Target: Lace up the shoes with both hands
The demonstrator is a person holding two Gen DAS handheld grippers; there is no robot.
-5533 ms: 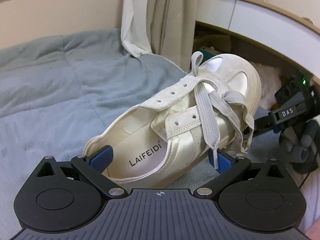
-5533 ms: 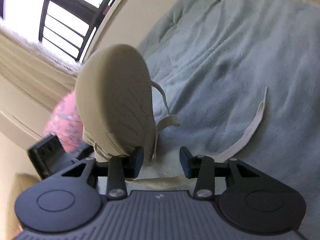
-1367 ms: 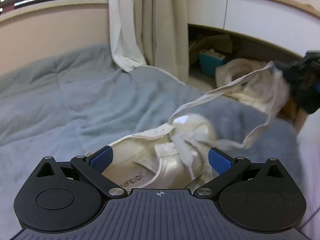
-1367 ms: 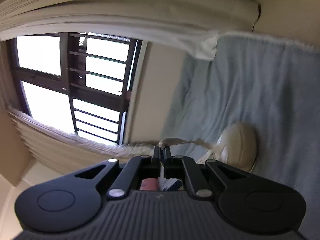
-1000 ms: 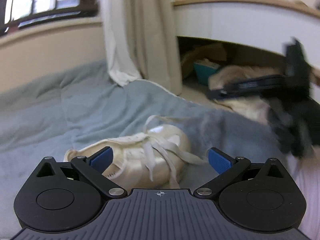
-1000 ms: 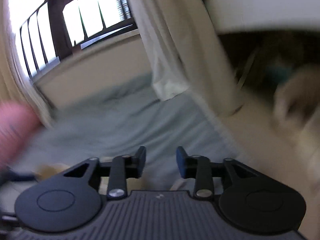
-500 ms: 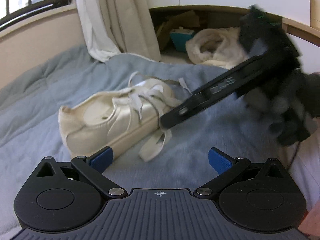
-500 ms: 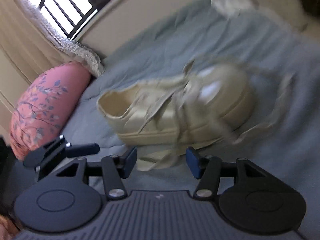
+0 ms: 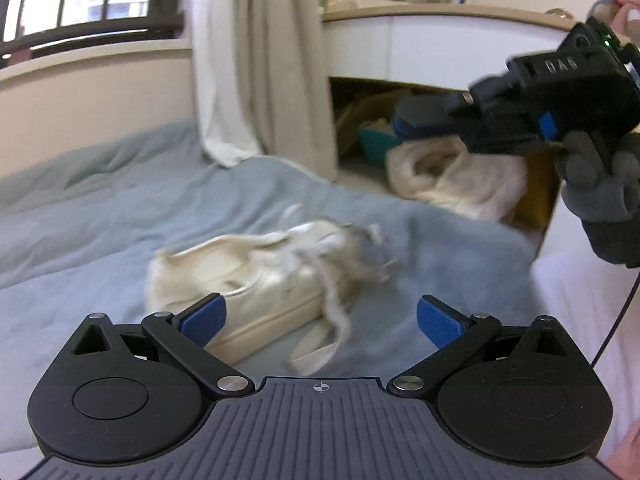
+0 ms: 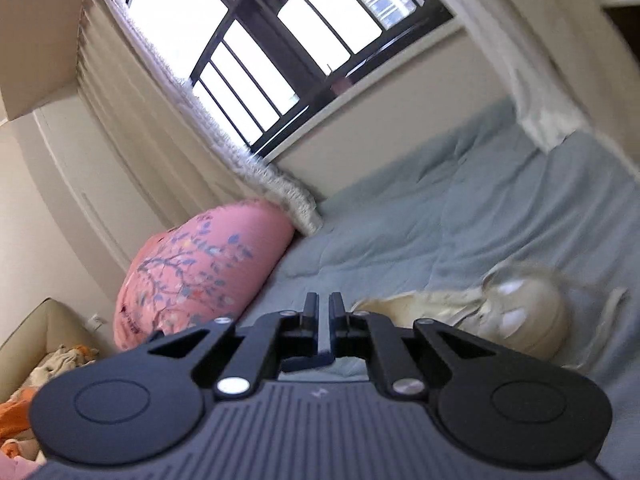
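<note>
A cream sneaker (image 9: 256,276) lies on its side on the grey-blue blanket (image 9: 100,216), blurred, with a loose pale lace (image 9: 320,348) trailing off its front. My left gripper (image 9: 320,318) hangs open just above and before it, holding nothing. The right gripper (image 9: 404,120) appears high at the right of the left wrist view, held by a gloved hand (image 9: 600,184), well above the shoe. In the right wrist view the right gripper (image 10: 324,306) is shut with nothing visible between its fingers, and the sneaker (image 10: 512,316) lies to its lower right.
A pink flowered pillow (image 10: 192,272) rests against the wall under the window (image 10: 260,52). Curtains (image 9: 264,60) hang behind the bed. A white shelf unit (image 9: 420,48) at the right holds a cream towel (image 9: 452,176) and a teal box (image 9: 372,142).
The right gripper has lifted away from the shoe to high at the right and has shut. The sneaker lies released on the blanket, its lace slack.
</note>
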